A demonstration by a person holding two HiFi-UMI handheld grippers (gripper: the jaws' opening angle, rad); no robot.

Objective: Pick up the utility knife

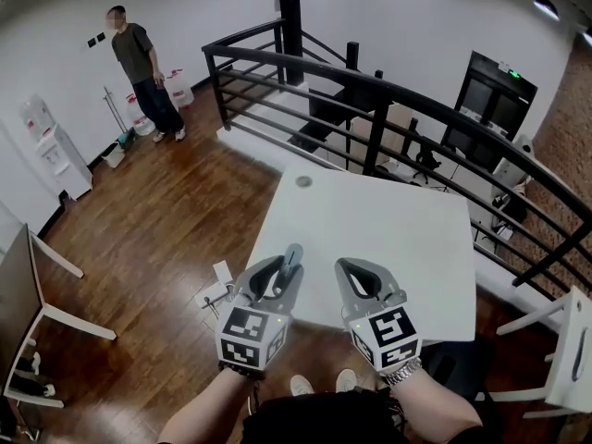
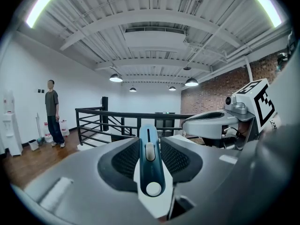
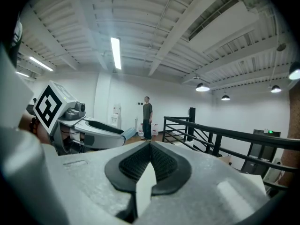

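Observation:
The utility knife [image 2: 149,163] is a dark blue and white bar with a white slider. My left gripper [image 2: 149,146] is shut on it, both black pads pressing its sides, and its tip pokes past the jaws. In the head view the left gripper [image 1: 282,271] holds the knife [image 1: 292,260] in the air over the near edge of the white table [image 1: 388,229]. My right gripper [image 1: 356,276] hovers just to the right of it, also raised. In the right gripper view its jaws [image 3: 150,161] are shut with nothing between them.
A black metal railing [image 1: 370,100] runs behind the table. A person [image 1: 143,72] stands far off by the white wall. A small white round thing [image 1: 303,181] lies at the table's far corner. White table frames stand at the left [image 1: 37,303] and right [image 1: 564,359].

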